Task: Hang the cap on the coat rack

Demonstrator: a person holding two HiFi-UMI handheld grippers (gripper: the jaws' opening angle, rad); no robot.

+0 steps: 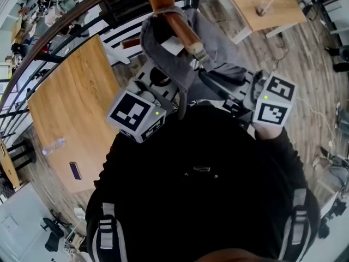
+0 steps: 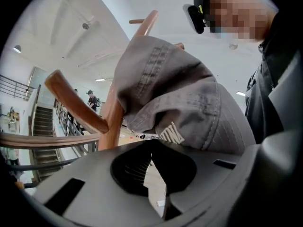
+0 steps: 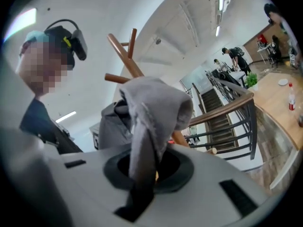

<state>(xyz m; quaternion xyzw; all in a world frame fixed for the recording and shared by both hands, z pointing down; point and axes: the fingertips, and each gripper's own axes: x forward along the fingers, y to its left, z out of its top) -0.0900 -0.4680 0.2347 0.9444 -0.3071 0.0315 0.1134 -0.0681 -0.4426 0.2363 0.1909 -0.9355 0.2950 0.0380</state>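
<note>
The grey cap point(image 1: 223, 56) is up at the wooden rack point(image 1: 177, 23), held in the air between both grippers in front of the person's black top. In the head view one slanted peg point(image 1: 188, 37) lies across the cap's open underside, with its tip over the fabric. I cannot tell whether the cap's weight rests on the peg.

The left gripper point(image 2: 152, 142) has its fingers closed, tips together on the cap's lower edge, next to a small white label point(image 2: 171, 134). From there the cap's crown bulges up in front of the rack's pole, and another peg point(image 2: 71, 103) juts out to the left, clear of the cap.

The right gripper point(image 3: 143, 176) has its fingers clamped on a fold of the cap's fabric, which runs down between them. Behind that fold the rack's upper pegs point(image 3: 124, 51) rise above the cap.

A wooden table point(image 1: 71, 108) stands well below, at the left of the head view.
</note>
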